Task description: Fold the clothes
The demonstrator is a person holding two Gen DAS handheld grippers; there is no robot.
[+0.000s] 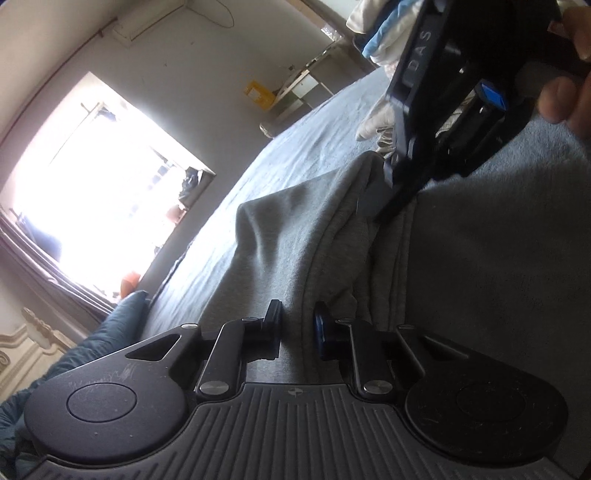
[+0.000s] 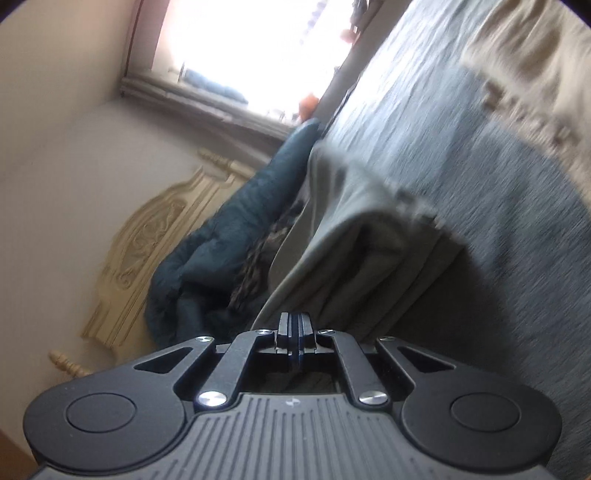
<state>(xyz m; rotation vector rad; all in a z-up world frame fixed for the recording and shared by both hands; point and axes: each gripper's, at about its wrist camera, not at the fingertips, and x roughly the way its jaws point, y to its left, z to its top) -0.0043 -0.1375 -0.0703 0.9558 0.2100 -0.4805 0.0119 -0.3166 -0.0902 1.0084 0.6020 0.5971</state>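
A: Far left, left wrist view: bright window (image 1: pixel 96 192), blown out. Below it, dark teal quilt (image 1: pixel 92 354) bunched against a carved cream headboard (image 1: pixel 33 332).

B: Same in right wrist view: headboard (image 2: pixel 147 243) at left, quilt (image 2: pixel 229 236) heaped next to it, window (image 2: pixel 251 48) above.

A: Centre: blue-grey bedspread (image 1: pixel 295 147) across the bed. Grey garment (image 1: pixel 295 229) lying on it, one edge raised into a ridge between the two tools.

B: Left gripper (image 1: pixel 297 325): jaws a little apart, straddling a seamed edge of the garment. Fabric between the pads; whether pinched tight, cannot tell.

A: Noted. Right gripper (image 1: pixel 376 199), seen from the left camera: tips down at the top of the raised fold, pressed into the grey cloth.

B: From its own camera, right gripper (image 2: pixel 294 328): fingers closed together, grey garment (image 2: pixel 354 236) clamped at the tips, cloth hanging off them in layered folds above the bedspread (image 2: pixel 480 184).

A: Further right: hand (image 1: pixel 569 96) wrapped round the right tool's handle, upper right corner.

B: Top right, left view: pile of white and blue clothes (image 1: pixel 380 33) at the far end of the bed. Right view: pale beige cloth (image 2: pixel 535 66), blurred, kind unclear.
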